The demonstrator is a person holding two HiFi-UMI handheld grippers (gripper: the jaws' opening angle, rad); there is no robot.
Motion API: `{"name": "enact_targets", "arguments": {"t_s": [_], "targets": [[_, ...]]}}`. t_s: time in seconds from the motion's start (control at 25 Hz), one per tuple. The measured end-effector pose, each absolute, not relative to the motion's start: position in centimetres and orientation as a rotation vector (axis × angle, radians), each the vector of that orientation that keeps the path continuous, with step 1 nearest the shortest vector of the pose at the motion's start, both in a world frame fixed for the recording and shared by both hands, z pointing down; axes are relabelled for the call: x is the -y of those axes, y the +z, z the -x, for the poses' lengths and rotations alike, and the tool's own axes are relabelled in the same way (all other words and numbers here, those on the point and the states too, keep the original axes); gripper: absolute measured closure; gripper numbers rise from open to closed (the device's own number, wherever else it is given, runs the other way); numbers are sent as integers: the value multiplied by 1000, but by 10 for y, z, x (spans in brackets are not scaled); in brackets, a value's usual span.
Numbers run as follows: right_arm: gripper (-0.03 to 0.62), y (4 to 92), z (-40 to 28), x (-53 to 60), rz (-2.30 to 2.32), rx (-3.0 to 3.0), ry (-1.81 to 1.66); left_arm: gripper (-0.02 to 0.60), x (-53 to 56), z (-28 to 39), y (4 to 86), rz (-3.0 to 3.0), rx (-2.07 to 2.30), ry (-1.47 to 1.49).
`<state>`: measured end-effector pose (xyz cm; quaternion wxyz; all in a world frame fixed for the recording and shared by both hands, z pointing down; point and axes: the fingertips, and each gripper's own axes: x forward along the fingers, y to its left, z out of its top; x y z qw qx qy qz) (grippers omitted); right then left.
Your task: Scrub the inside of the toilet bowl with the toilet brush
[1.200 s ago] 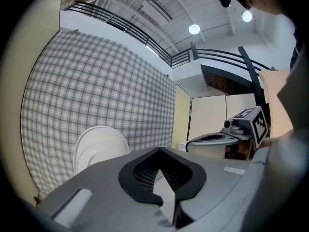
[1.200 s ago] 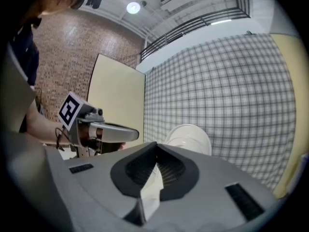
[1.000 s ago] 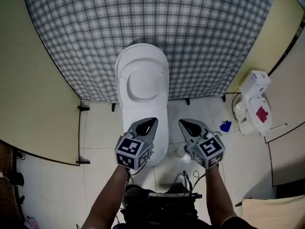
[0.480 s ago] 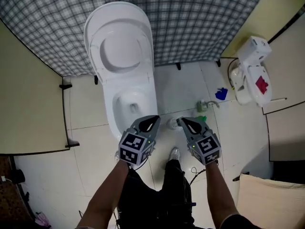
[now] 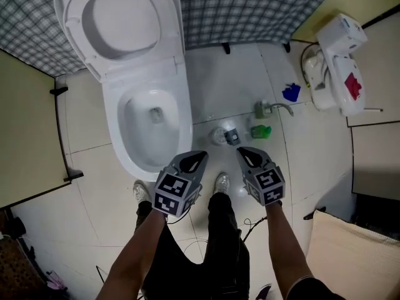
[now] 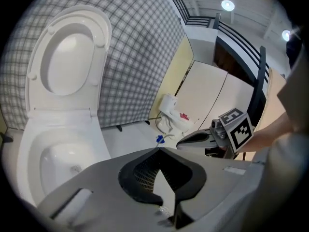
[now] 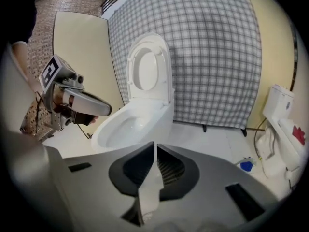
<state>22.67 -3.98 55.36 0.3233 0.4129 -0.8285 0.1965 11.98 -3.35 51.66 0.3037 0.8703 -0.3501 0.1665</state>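
Grey checked wall point(image 5: 262, 5), small blue item point(image 5: 291, 93), green item point(image 5: 261, 130)

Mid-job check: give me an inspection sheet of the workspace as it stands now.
Surface: white tiled floor.
Job's things: toilet, lid and seat raised, bowl exposed; toilet brush not identifiable.
Clutter: blue item, green item and round item on floor right of toilet.
Grippers: left gripper shut, empty; right gripper jaws have just been opening, slightly apart, nothing between them.
Cables: thin black cable by the person's legs.
Surroundings: checked panel behind toilet; white unit at right.
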Motion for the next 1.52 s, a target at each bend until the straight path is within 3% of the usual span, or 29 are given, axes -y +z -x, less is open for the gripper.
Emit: {"name": "enact_targets", "arguments": {"t_s": [0.12, 0.2, 0.36, 0.52, 0.72, 1.52], "targets": [[554, 594, -239, 48, -1086, 2136, 538, 572, 31, -127, 554, -2278, 915, 453], [484, 621, -245, 55, -1082, 2126, 561, 572, 31, -131, 574, -2267, 909, 455], [482, 670, -259, 63, -1069, 2077, 575, 572, 24, -139, 604, -2242, 888, 449], [344, 708, -271, 73, -1069, 2011, 604, 572, 14, -141, 622, -2230, 872, 442], [293, 743, -279, 82, -1007, 1923, 637, 572, 6, -137, 639, -2199, 875, 440], [309, 824, -272, 106, -841, 1688, 814, 572, 19, -137, 651, -2153, 895, 411]]}}
